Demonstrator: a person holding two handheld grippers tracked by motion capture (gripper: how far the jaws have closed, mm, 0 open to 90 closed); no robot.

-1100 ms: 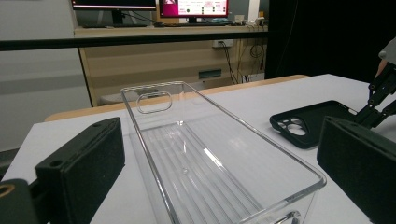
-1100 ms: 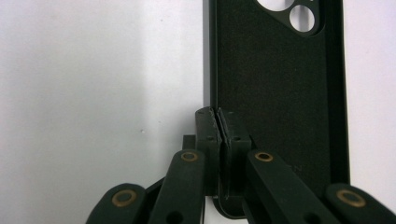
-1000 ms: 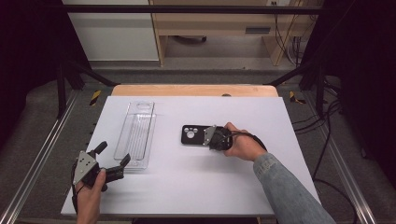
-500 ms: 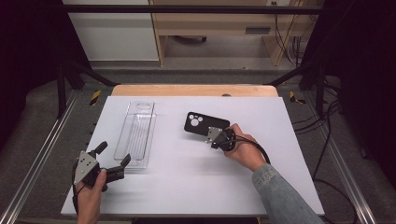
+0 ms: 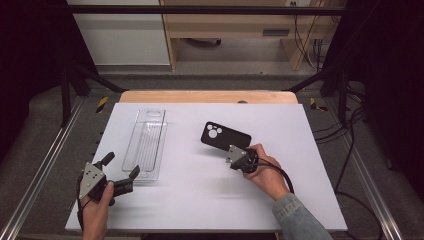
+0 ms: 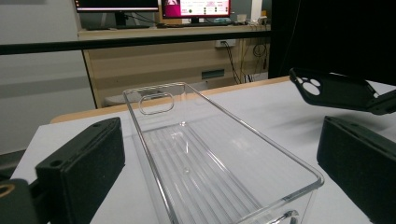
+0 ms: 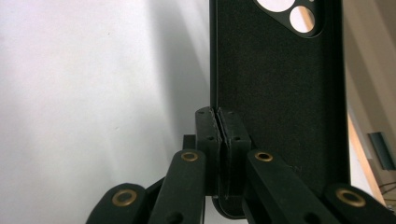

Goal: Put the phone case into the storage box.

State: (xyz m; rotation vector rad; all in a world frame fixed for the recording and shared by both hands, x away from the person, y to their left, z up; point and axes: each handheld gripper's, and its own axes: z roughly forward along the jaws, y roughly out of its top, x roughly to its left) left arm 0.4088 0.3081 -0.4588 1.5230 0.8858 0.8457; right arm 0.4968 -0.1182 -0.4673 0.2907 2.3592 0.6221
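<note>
My right gripper [image 5: 234, 155] has its jaws pressed together on the lower edge of the black phone case [image 5: 225, 135] — in the right gripper view the pads meet on the case's [image 7: 275, 84] thin wall, with the camera cut-outs at the far end. The case looks lifted off the white table [image 5: 300, 200], somewhat right of its middle and tilted toward the far edge; its shadow lies on the board beneath it. So I judge the pick-up done.

What is left, as I read it, is the carry and the drop. The clear plastic tray [image 5: 146, 145] lies lengthwise toward the left side of the table, well apart from the case, and nothing is in it — the left gripper view looks straight down its ribbed bottom [image 6: 210, 172].

My left gripper [image 5: 120, 175] rests near the front-left corner, jaws spread, just beside the tray's near end but not gripping it.
</note>
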